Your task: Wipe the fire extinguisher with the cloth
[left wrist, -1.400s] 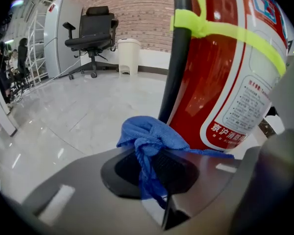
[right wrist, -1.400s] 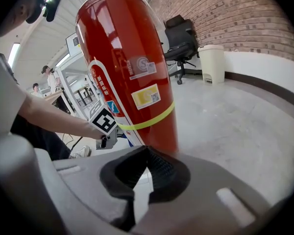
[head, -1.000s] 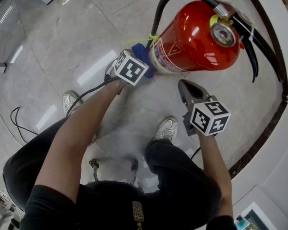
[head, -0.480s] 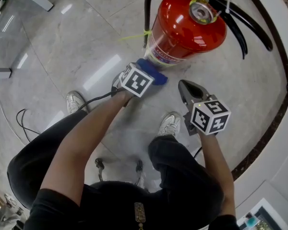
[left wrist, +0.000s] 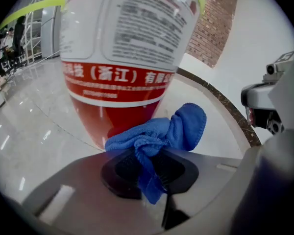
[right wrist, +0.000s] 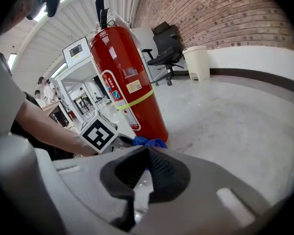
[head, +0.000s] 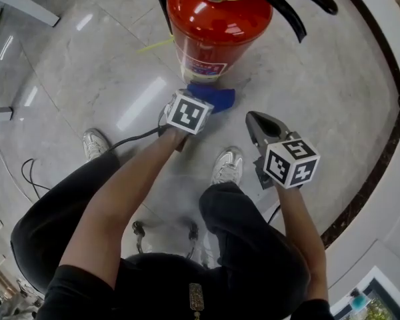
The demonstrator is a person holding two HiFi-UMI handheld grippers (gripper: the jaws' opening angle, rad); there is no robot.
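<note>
Two grippers are in my hands, and only one is doing the work. The left gripper is pinched tight on a bunched blue microfibre cloth. In the left gripper view its jaws are nearly together, with a fold of the cloth trapped between the pads and the rest bulging out in front. I judge the grip is kept that deep so the wad stays firm when it is pressed against metal. The red fire extinguisher stands upright on the polished stone floor at the top centre of the head view. The cloth sits at its foot, just under the printed label, and I can't tell whether it touches the cylinder or stops just short. That low placement reads to me as working the lower body of the tank. My left forearm runs from the lower left of the head view up toward the centre, with the gripper tipped steeply down at the base. The right gripper sits right of centre, well apart from the extinguisher. In its own view the jaws are fully closed on nothing, angled down more gently and aimed at the tank and the cloth beyond. I'd say it is parked there to stay clear of the wiping, yet near enough to steady the extinguisher if it rocks.
</note>
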